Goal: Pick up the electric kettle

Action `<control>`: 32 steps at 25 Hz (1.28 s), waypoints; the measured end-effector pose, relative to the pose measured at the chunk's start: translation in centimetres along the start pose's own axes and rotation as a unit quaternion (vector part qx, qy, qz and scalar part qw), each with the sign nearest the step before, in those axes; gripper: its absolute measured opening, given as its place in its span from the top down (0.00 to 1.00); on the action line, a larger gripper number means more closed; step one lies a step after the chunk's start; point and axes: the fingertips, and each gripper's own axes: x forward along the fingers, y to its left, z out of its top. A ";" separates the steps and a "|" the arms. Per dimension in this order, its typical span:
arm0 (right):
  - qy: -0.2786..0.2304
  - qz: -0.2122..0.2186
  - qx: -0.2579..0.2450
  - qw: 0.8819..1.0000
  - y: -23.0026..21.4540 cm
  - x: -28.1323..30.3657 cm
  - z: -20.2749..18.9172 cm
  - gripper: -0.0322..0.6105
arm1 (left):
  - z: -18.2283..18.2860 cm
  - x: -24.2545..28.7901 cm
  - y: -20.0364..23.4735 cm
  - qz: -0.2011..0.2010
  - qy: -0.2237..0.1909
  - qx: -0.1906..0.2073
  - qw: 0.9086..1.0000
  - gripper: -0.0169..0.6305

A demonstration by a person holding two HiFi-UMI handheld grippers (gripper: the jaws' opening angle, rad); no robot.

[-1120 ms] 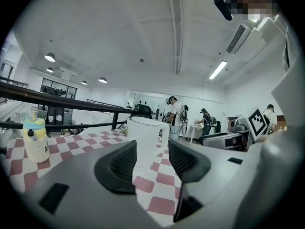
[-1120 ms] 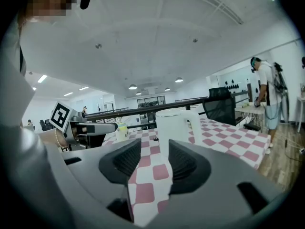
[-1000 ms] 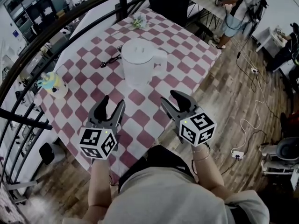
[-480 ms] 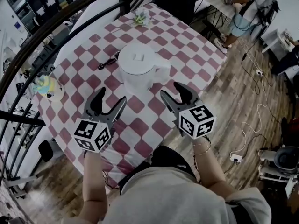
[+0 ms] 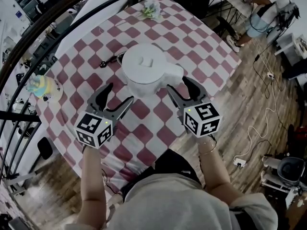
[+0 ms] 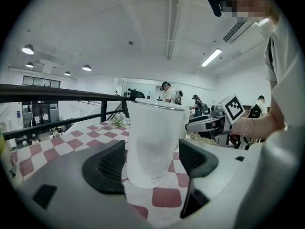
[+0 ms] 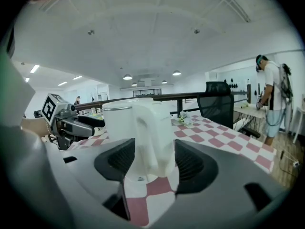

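A white electric kettle [image 5: 144,67] stands upright in the middle of the red-and-white checked table [image 5: 158,128], its handle [image 5: 176,74] turned to the right. My left gripper [image 5: 116,97] is just short of the kettle's near left side, jaws still opening. The kettle body [image 6: 153,144] shows ahead through the gap and no pad touches it. My right gripper [image 5: 182,87] points at the handle [image 7: 153,136], jaws also opening; the handle lies in line with the gap, just beyond the tips and untouched. Each gripper shows in the other's view: right [image 6: 215,122], left [image 7: 67,121].
A black cord with plug [image 5: 110,61] lies behind the kettle to the left. A small colourful toy [image 5: 42,86] sits near the table's left edge and a crumpled thing [image 5: 151,11] at the far end. A dark railing [image 5: 29,47] curves along the left. Cables run over the wooden floor [image 5: 261,104] on the right.
Both grippers have moved forward over the table up to the kettle, and their jaws stand wider apart than a second ago. The kettle has not moved.
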 end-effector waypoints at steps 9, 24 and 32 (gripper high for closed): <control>0.005 -0.023 -0.010 1.000 -1.5 2.4 -0.3 0.55 | -0.7 3.6 0.8 -0.046 0.012 0.005 0.999 0.41; -0.001 -0.038 -0.016 0.999 -2.0 3.9 -0.5 0.72 | -1.0 5.7 -0.1 -0.141 0.014 0.025 0.990 0.36; -0.012 -0.039 -0.015 0.999 -1.8 4.0 -0.2 0.72 | -1.0 5.4 0.0 -0.124 -0.007 0.023 0.992 0.36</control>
